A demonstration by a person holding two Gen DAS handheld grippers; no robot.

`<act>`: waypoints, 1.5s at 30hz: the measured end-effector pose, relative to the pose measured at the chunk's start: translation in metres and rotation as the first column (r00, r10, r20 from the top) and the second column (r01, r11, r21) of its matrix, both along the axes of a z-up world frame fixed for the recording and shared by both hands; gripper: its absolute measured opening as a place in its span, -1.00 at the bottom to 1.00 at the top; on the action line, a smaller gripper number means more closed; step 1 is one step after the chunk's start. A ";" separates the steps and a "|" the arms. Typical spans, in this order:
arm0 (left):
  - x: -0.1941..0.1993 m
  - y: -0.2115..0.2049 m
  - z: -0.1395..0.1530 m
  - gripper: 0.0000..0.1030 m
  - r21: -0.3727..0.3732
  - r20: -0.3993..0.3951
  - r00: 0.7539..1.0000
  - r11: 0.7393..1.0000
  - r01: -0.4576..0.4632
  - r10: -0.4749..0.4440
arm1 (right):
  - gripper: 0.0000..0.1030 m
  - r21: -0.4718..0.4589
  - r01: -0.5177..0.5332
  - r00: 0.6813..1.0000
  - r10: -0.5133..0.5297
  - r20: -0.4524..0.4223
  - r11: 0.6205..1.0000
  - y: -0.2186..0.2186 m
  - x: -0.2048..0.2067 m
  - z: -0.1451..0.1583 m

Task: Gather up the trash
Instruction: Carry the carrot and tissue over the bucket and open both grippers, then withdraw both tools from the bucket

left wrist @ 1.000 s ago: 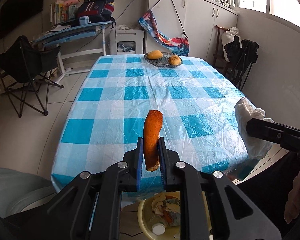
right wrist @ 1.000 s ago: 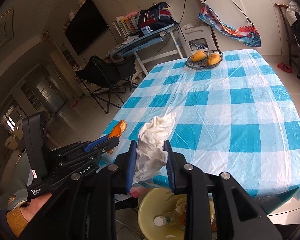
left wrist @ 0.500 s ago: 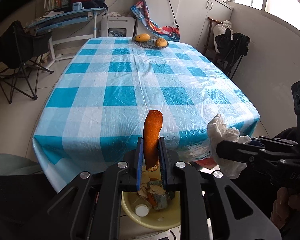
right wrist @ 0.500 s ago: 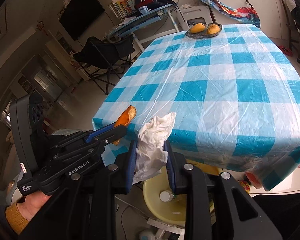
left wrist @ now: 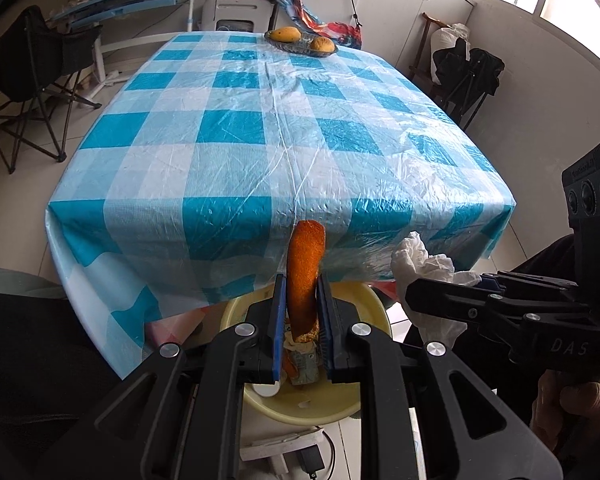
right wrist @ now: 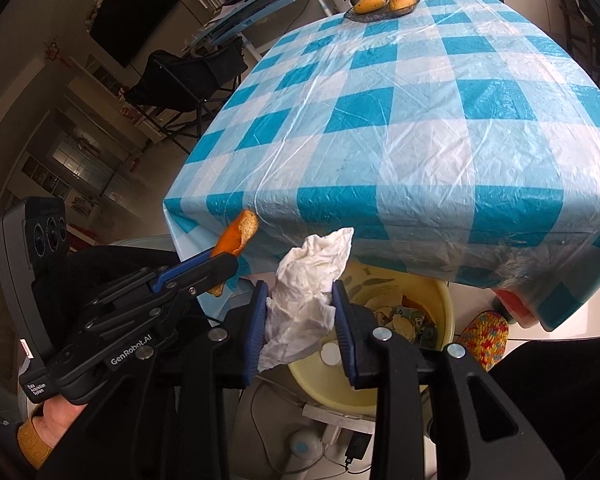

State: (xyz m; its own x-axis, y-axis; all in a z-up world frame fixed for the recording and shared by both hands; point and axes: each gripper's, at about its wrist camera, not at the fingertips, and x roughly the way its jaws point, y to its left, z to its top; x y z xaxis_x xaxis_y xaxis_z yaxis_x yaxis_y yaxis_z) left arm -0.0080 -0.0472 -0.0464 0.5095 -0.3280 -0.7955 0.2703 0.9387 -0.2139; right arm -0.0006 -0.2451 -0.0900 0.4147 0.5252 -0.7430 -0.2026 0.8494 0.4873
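Note:
My left gripper (left wrist: 302,284) is shut on a strip of orange peel (left wrist: 305,260), held upright above the yellow trash basin (left wrist: 364,300) below the table's near edge. The peel also shows in the right wrist view (right wrist: 238,236). My right gripper (right wrist: 300,292) is shut on a crumpled white tissue (right wrist: 308,292), just above the basin's (right wrist: 440,296) left rim. The tissue shows in the left wrist view (left wrist: 424,260) at the right. The basin holds peels, paper scraps and a white cap.
The table with a blue-and-white checked cloth (left wrist: 260,120) stands ahead, its near edge overhanging the basin. A dish of mangoes (left wrist: 300,38) sits at its far end. Cables and a power strip (right wrist: 332,440) lie on the floor below. Folding chair (left wrist: 28,76) at left.
Both grippers have drawn back from over the table and dropped down, so they now hang over the basin in front of the table's edge. Each still holds its piece.

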 end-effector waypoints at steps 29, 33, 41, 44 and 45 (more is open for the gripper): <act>-0.004 -0.006 0.065 0.85 0.113 0.338 0.929 0.974 -0.196 0.148 | 0.88 -0.293 0.395 0.804 -0.173 0.570 0.871 -0.015 -0.039 0.075; -0.005 -0.012 0.063 0.85 0.158 0.364 0.922 0.967 -0.202 0.133 | 0.88 -0.236 0.441 0.801 -0.261 0.539 0.866 -0.027 -0.041 0.074; -0.008 0.000 0.063 0.86 0.142 0.380 0.911 0.963 -0.229 0.161 | 0.88 -0.239 0.451 0.789 -0.260 0.556 0.860 -0.018 -0.041 0.074; -0.008 0.009 0.064 0.86 0.109 0.370 0.907 0.960 -0.257 0.201 | 0.88 -0.254 0.438 0.790 -0.235 0.566 0.862 -0.012 -0.040 0.073; -0.008 0.011 0.063 0.86 0.105 0.370 0.905 0.958 -0.265 0.210 | 0.88 -0.258 0.435 0.790 -0.227 0.570 0.863 -0.010 -0.040 0.073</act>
